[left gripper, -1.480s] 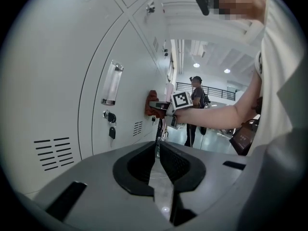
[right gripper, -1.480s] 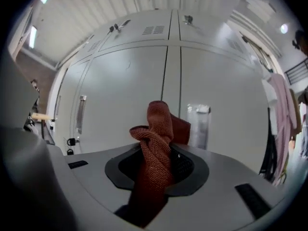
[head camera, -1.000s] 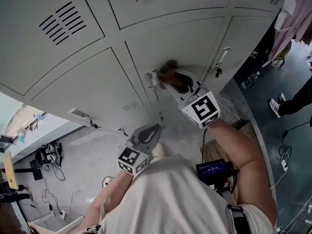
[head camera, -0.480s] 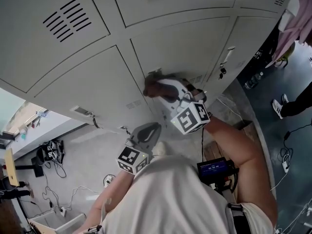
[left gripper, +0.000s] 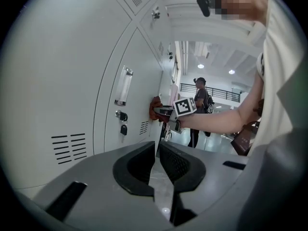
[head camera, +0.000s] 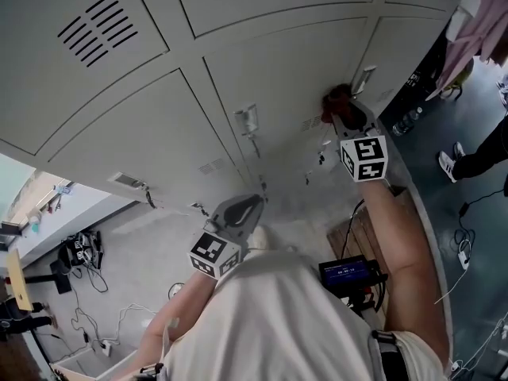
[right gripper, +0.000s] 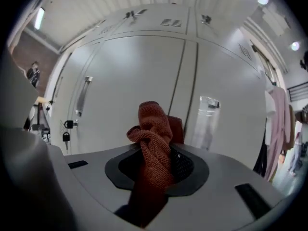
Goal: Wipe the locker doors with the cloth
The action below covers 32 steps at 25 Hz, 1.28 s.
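Head view: I'm swinging right claw (head camera: 349,119), clamped on cloth (head camera: 339,98), rightward across the locker door (head camera: 290,70) to 1 o'clock, so this pass is nearly finishing. Left claw (head camera: 240,210) idling, closed and empty.

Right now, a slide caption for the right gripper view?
Right claw clamps a rust-red knitted cloth facing pale grey metal locker doors.

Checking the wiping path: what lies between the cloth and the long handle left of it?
Bare grey door panel only, as the right gripper view shows: nothing stands between the cloth and the handle.
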Motion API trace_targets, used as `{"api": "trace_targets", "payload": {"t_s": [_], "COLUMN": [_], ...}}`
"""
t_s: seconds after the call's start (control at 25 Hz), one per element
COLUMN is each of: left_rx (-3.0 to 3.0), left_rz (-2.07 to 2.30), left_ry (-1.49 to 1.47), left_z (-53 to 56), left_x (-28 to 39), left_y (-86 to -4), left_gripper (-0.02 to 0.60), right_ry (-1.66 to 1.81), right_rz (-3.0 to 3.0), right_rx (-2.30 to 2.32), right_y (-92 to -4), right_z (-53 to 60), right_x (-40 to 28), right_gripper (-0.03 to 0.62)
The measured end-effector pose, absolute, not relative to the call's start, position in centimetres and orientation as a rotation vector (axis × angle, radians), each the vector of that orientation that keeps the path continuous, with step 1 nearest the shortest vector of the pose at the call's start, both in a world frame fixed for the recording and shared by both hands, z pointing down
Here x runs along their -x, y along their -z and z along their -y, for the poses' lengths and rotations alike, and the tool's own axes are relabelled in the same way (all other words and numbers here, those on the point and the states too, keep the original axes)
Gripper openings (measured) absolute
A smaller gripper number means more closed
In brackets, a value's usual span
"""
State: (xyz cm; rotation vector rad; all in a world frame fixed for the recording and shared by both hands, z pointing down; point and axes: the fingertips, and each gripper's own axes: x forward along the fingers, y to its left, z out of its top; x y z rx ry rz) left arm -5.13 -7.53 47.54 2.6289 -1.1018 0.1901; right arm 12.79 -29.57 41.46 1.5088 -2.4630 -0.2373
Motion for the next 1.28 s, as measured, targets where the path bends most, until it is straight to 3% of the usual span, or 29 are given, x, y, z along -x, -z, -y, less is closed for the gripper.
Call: {"api": "trace_targets", "payload": {"t_s": [0.2,0.48,0.64,0.84,1.12,1.28], "left_rx": [-2.619,-2.577,-2.579,-2.585,-2.572,-2.567], "left_rz": [1.094,1.153,1.158,1.152,1.125,1.106], "left_ry": [-0.200,-0.202,-0.197,-0.204,-0.218,-0.235], "left_z": [7.0,6.7,6.7,6.9,6.9,6.7], "left_x": [5.1,6.8,6.6,6.6,6.4,6.1], "left_y": [-47.8,-48.4,-48.2,-48.3,-48.9,-49.3], "left_gripper": [0.035,0.035,0.035,0.035,0.035,0.035], "right_ry": [0.027,0.356,0.525,0.553,0.265,0.153], "right_rz": [2.544,2.709,2.706,2.575,2.426,2.394], "right_rx": [-1.368,-0.866,-0.695,-0.726,-1.265,-1.337], "right_y": [-45.8,-43.9,-43.5,-46.6,-48.3,-50.1], "right_z": [27.8,21.9,20.0,21.8,29.0,29.9], "right_x": [-8.9,3.0,6.2,2.6,-11.0,-12.6], "right_gripper": [0.112,0.113,0.112,0.112,0.112,0.112]}}
